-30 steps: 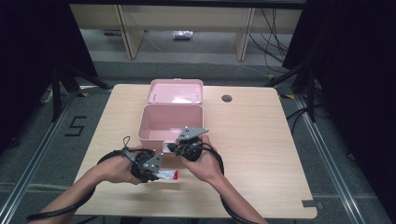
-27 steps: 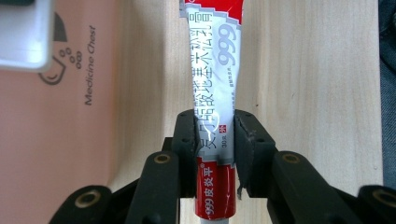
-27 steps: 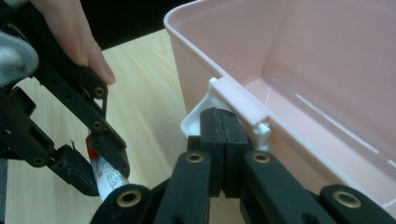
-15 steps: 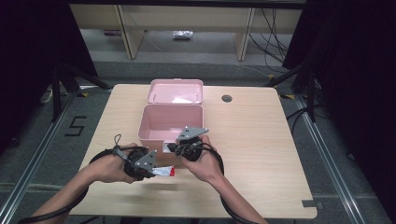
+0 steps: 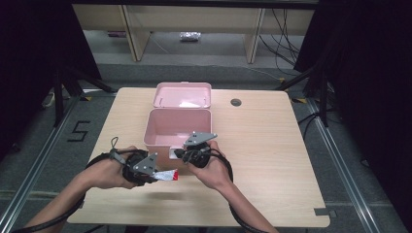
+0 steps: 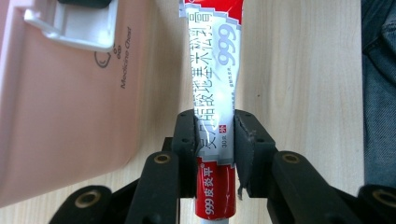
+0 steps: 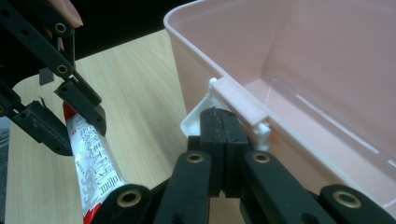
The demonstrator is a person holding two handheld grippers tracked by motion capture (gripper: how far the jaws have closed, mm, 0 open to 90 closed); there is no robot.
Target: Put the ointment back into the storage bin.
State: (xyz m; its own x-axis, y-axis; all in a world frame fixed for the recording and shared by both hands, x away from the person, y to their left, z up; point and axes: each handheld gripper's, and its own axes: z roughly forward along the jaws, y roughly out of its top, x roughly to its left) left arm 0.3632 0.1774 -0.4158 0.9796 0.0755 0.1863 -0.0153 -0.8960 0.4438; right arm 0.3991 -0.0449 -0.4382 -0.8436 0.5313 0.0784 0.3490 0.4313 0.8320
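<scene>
My left gripper (image 6: 215,140) is pinching the red-and-white ointment tube (image 6: 215,88) across its lower part, pads tight on both sides. My right gripper (image 7: 223,140) has its jaws pressed together right at the white latch (image 7: 233,105) on the pink medicine box (image 5: 178,127); whether they nip the latch itself I can't quite tell. The tube sits just in front of the box's near wall, above the wooden table (image 5: 272,160).

Tube (image 5: 166,175) in left hand-held gripper (image 5: 154,174)
</scene>
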